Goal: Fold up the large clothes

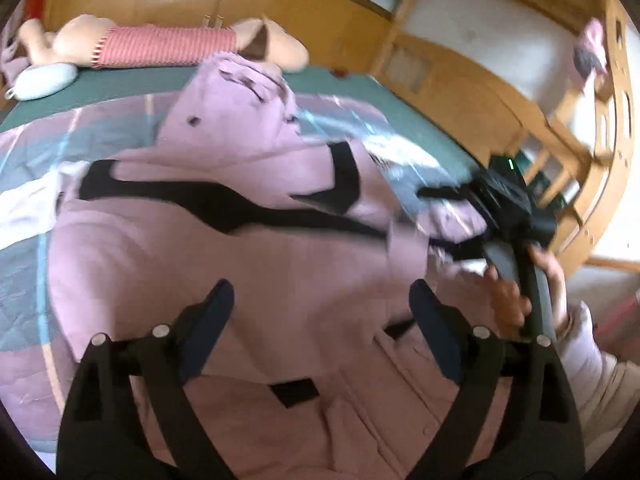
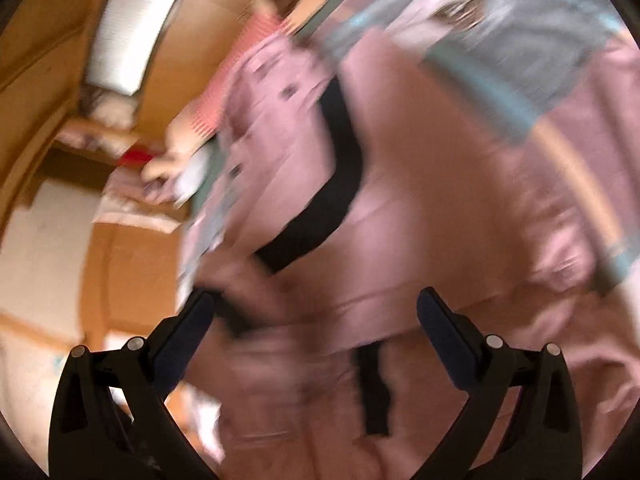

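A large pink coat with black trim (image 1: 248, 248) lies spread on the bed, its hood toward the far side. My left gripper (image 1: 322, 300) is open and empty, hovering over the coat's lower part. My right gripper (image 2: 316, 312) is open, close above the coat (image 2: 440, 208) near a black band (image 2: 336, 184); that view is blurred by motion. From the left wrist view the right gripper (image 1: 496, 208) shows at the coat's right edge, held by a hand (image 1: 516, 300).
The bed has a patchwork quilt (image 1: 24, 184) over a green sheet (image 1: 120, 80). A plush toy in a striped shirt (image 1: 160, 44) and a pale blue cushion (image 1: 44, 80) lie along the far side. A wooden wall and bed frame (image 1: 480, 96) stand at right.
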{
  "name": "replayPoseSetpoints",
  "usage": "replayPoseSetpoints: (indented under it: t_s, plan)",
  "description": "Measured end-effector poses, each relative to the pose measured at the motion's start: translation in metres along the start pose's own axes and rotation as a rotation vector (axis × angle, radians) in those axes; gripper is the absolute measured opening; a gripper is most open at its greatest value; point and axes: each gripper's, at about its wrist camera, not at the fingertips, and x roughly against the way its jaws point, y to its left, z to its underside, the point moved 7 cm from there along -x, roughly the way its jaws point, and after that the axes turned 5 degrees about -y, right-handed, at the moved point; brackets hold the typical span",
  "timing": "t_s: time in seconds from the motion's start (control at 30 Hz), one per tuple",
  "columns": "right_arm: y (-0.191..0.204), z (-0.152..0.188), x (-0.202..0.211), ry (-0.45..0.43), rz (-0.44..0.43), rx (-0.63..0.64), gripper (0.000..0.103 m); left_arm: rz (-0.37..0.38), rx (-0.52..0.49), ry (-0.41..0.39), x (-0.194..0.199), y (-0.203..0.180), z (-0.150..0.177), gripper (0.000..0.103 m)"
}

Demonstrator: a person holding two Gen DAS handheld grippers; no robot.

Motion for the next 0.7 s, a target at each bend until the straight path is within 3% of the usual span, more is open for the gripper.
replayPoseSetpoints:
  t_s: [0.03, 0.1, 0.2, 0.27, 0.33, 0.37, 0.4, 0.43, 0.47, 0.5, 0.6, 0.7]
  plan:
    - [0.01, 0.012, -0.009, 0.071, -0.039, 0.017, 0.102, -0.001, 0.032, -0.003, 0.001, 0.009, -0.004, 0.09]
    - [0.017, 0.03, -0.024, 0.168, -0.023, 0.067, 0.102, -0.039, 0.068, -0.013, 0.008, 0.027, -0.003, 0.09]
    - [0.018, 0.049, -0.04, 0.224, 0.095, 0.138, 0.102, -0.172, 0.111, -0.021, 0.014, 0.051, -0.011, 0.09]
    - [0.015, 0.059, -0.049, 0.262, 0.11, 0.132, 0.099, -0.255, 0.139, -0.026, 0.02, 0.069, -0.012, 0.09]
    - [0.017, 0.073, -0.058, 0.312, 0.092, 0.131, 0.071, -0.355, 0.172, -0.024, 0.028, 0.09, -0.007, 0.09]
    - [0.018, 0.082, -0.062, 0.33, 0.125, 0.153, 0.043, -0.399, 0.204, -0.018, 0.032, 0.103, -0.006, 0.09]
    - [0.02, 0.086, -0.064, 0.327, 0.152, 0.191, 0.028, -0.42, 0.24, -0.01, 0.039, 0.113, -0.002, 0.09]
    - [0.025, 0.089, -0.065, 0.326, 0.132, 0.203, 0.022, -0.433, 0.276, -0.001, 0.04, 0.122, 0.002, 0.09]
    - [0.033, 0.088, -0.064, 0.317, 0.093, 0.206, 0.014, -0.447, 0.325, 0.009, 0.043, 0.135, 0.007, 0.09]
    - [0.041, 0.085, -0.06, 0.293, 0.073, 0.222, 0.013, -0.454, 0.362, 0.016, 0.045, 0.143, 0.01, 0.09]
    - [0.065, 0.053, -0.036, 0.101, 0.08, 0.332, 0.012, -0.398, 0.454, 0.025, 0.047, 0.157, 0.017, 0.09]
    - [0.07, 0.001, -0.001, -0.198, 0.25, 0.438, 0.011, -0.29, 0.539, 0.039, 0.04, 0.158, 0.021, 0.09]
